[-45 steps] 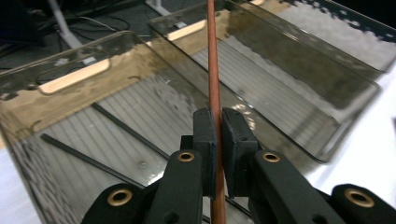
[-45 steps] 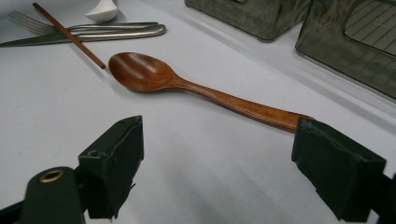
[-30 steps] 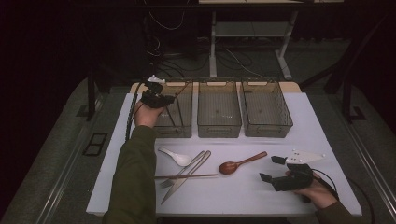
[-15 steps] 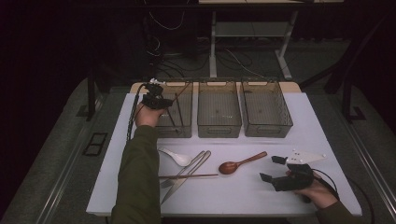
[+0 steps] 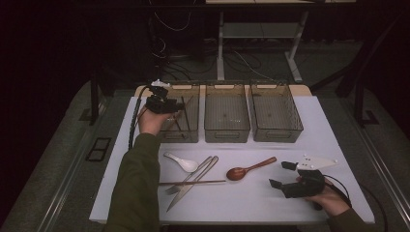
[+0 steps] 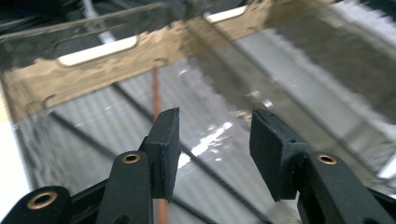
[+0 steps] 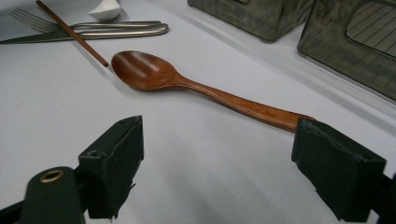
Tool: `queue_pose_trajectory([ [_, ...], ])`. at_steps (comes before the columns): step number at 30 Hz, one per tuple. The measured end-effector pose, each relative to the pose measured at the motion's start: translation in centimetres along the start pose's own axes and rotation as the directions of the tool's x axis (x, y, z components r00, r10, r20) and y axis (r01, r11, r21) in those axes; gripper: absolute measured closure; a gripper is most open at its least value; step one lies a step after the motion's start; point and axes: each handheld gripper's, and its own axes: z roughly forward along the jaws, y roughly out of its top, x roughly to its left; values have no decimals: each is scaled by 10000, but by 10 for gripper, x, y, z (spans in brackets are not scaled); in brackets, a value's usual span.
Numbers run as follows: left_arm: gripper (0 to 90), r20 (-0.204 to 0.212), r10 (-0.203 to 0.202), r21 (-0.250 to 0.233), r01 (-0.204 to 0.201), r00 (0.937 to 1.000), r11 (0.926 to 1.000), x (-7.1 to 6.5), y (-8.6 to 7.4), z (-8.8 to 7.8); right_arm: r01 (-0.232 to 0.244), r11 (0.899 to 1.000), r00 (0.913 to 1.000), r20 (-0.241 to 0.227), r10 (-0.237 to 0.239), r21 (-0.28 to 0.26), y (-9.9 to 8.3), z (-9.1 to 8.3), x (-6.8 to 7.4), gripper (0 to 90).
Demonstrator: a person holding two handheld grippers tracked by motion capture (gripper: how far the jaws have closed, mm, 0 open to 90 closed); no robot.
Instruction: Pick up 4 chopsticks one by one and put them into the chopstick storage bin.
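A white bench [image 5: 333, 125] stands in a dark room, with three clear bins along its far edge. Your left tool [image 5: 170, 105] hangs over the left bin [image 5: 186, 130] at the upper left of the high view, jaws apart and empty; a thin brown stick [image 6: 156, 91] lies inside that bin. Your right tool [image 5: 282, 175] rests at the lower right, jaws spread wide with nothing between them, just beside the handle of the wooden spoon [image 7: 196, 84]. Left of the spoon lie a chopstick [image 5: 193, 182], a fork [image 5: 191, 175], a knife [image 5: 193, 186] and a white spoon [image 5: 181, 163].
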Motion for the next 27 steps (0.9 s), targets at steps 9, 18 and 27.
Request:
queue_pose_trajectory([
  [9, 396, 1079, 651, -187, -634, 9920, 9978, -23, -2, -19, 45, 10000, 10000, 12, -45, 13, 0, 0, 0, 166],
  [18, 328, 1480, 1287, -243, -1264, 9806, 9917, -47, -18, -36, -13, 10000, 10000, 35, 13, -48, 0, -2, 0, 166],
  [27, 290, 1782, 1843, -85, -1858, 9666, 9826, -67, -42, -50, -33, 10000, 10000, 70, 33, -39, 1, -1, 0, 166],
])
